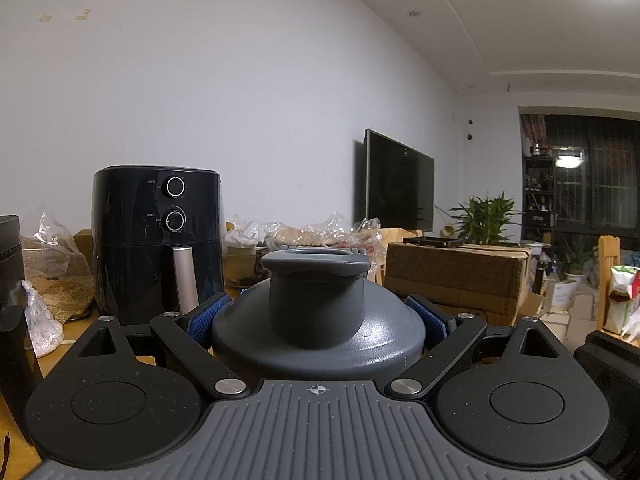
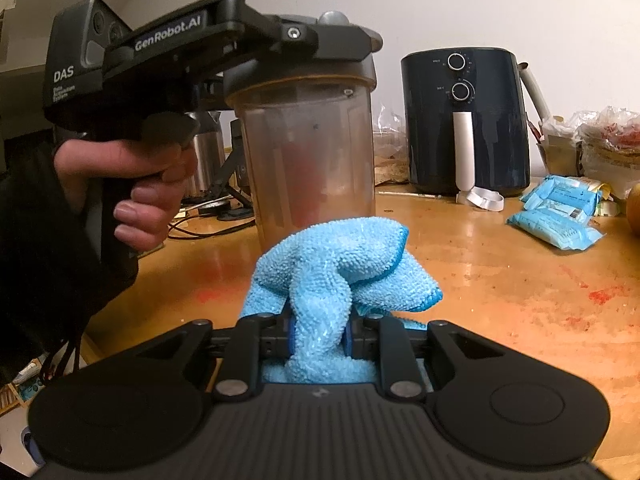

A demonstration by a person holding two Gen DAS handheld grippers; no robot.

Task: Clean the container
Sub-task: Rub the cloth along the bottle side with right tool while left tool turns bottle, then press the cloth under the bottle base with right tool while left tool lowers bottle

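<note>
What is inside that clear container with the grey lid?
Through the container's cloudy wall only a reddish smear shows. The grey lid, clamped by the left gripper, covers the top, so the contents stay unclear.

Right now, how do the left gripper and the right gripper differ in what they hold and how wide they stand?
The left gripper is spread wide around the grey lid of the container, while the right gripper is pinched nearly shut. The left gripper clamps a hard, round thing; the right gripper squeezes a soft blue cloth. The left gripper sits at the container's top; the right gripper is low, before its base. Both have blue pads and black linkages.
</note>
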